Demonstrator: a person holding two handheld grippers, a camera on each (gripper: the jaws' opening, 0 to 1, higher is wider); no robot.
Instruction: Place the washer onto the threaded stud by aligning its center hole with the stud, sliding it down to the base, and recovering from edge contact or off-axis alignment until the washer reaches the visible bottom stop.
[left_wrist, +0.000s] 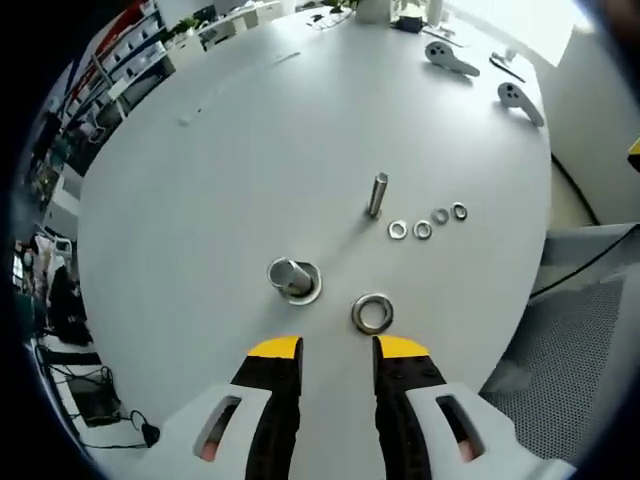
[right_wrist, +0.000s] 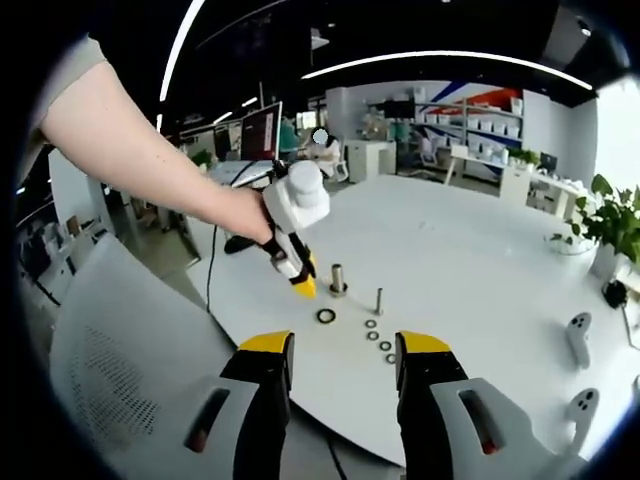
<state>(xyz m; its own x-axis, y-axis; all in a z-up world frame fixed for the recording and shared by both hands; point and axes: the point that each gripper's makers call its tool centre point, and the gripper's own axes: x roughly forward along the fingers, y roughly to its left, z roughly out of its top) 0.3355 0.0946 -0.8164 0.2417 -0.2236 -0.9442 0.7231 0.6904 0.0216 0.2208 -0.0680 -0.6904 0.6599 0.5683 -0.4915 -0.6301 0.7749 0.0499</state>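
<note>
Surface (left_wrist: 220, 180): white and round, spanning the centre of the left gripper view.
Left gripper (left_wrist: 336, 350): jaws parted, nothing held, low in the frame's centre; in the right gripper view it hovers left of centre above the parts.
Right gripper (right_wrist: 340, 352): jaws apart, empty, at bottom centre.
Thick stud (left_wrist: 293, 277): centre, standing on a flat base.
Large washer (left_wrist: 372, 313): flat on the surface, just above the left jaws.
Thin stud (left_wrist: 377, 194): upright, upper right of centre.
Small washers (left_wrist: 428, 222): a row of four just right of the thin stud.
</note>
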